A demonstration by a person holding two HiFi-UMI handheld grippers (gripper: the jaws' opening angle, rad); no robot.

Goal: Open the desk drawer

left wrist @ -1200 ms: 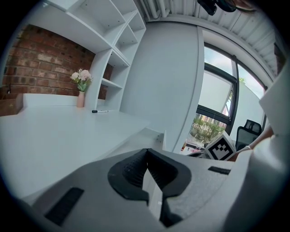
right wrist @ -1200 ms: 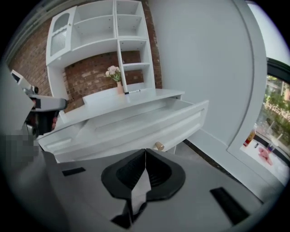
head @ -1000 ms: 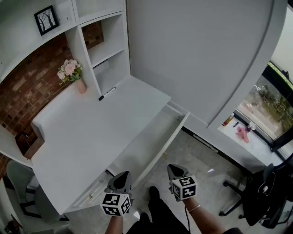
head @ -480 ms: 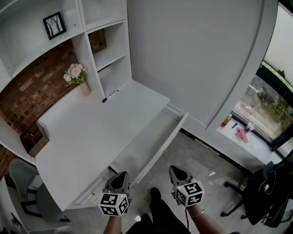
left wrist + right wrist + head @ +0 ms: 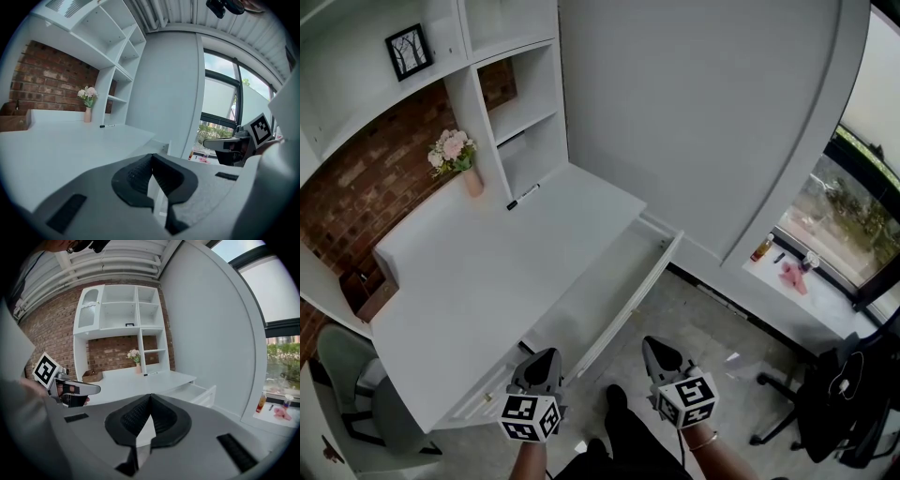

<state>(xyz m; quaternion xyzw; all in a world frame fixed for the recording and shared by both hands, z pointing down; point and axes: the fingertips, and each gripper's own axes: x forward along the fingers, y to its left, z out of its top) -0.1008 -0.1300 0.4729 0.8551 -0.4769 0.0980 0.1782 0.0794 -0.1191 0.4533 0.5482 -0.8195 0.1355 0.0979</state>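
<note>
The white desk (image 5: 478, 272) has its drawer (image 5: 605, 295) pulled out toward the floor, and its inside looks bare. My left gripper (image 5: 546, 359) hovers shut just off the desk's near corner, touching nothing. My right gripper (image 5: 654, 348) hangs shut over the floor, to the right of the drawer front and apart from it. In the left gripper view the left gripper (image 5: 151, 157) has its pads together, with the drawer (image 5: 161, 146) beyond them. In the right gripper view the right gripper (image 5: 150, 398) is empty and the open drawer (image 5: 200, 393) lies ahead on the right.
A black marker (image 5: 523, 196) and a vase of pink flowers (image 5: 454, 156) stand at the back of the desk, and a wooden box (image 5: 366, 292) at its left end. A grey chair (image 5: 345, 394) is at lower left, a black office chair (image 5: 834, 394) at lower right, and a window sill (image 5: 787, 272) holds small items.
The head view has swung slightly, so the desk sits a little further right. The right gripper has risen a little. Both grippers stay shut and the drawer stays open.
</note>
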